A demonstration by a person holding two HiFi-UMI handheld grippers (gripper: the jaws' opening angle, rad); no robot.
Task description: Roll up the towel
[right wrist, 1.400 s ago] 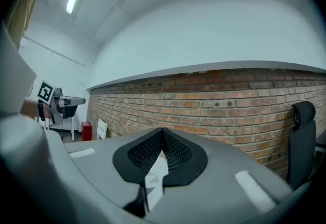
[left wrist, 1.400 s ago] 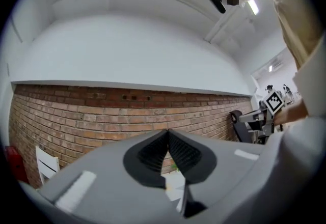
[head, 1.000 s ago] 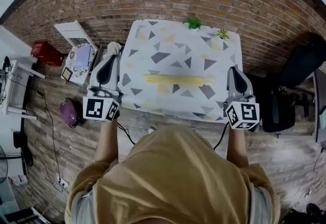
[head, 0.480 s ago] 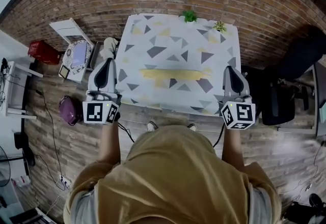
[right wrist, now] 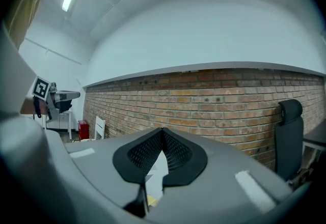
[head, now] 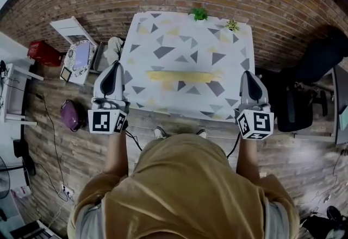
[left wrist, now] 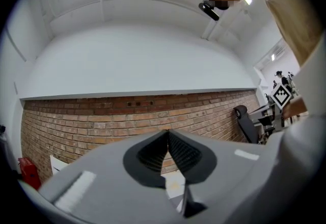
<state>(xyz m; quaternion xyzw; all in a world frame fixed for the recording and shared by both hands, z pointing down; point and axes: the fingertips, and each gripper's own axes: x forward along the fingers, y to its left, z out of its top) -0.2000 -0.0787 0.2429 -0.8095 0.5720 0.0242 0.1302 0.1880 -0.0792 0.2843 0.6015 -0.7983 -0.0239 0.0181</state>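
While the thin yellow towel (head: 182,76) lies on the worktop (head: 163,37), left tongs (head: 115,65) and right tongs (head: 248,75) are closed. Both hold nothing

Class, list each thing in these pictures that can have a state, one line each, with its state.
Yellow towel: a long narrow strip, apparently rolled, lying across the triangle-patterned table, held by neither gripper.
Left gripper: shut, empty, beside the table's near left corner.
Right gripper: shut, empty, beside the table's near right corner.
Two small green potted plants: upright at the table's far edge.
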